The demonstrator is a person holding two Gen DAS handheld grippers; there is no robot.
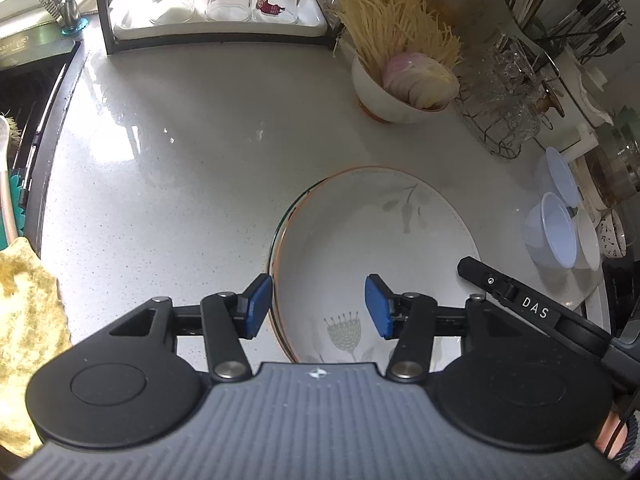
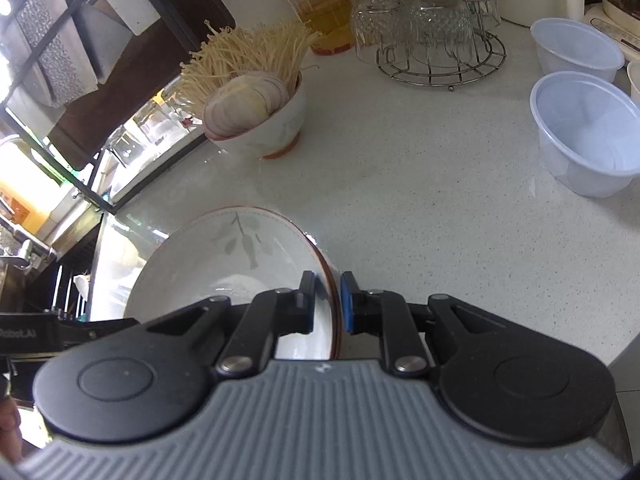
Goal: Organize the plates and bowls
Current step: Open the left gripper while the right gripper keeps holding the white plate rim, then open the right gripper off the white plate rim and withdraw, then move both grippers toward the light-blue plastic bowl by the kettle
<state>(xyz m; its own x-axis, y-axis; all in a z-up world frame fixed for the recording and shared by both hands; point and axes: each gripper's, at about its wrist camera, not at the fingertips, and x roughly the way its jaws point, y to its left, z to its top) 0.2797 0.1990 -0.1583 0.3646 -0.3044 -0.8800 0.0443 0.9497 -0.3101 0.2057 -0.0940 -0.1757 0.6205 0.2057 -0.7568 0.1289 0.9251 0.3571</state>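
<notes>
White plate pinched by right claw.

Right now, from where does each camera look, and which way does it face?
Left wrist: on the left hand-held gripper, facing down at the plate; pads apart, astride the rim.
Right wrist: on the right hand-held gripper, facing down along the counter; pads clamp the plate's rim.
Shared: plate, mushroom bowl.

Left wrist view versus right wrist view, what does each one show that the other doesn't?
Only the left wrist view shows the yellow cloth, the sink edge and the open left gripper over the plate's rim. Only the right wrist view shows the right gripper shut on that rim. Both show the floral plate, the mushroom bowl and plastic bowls.
</notes>
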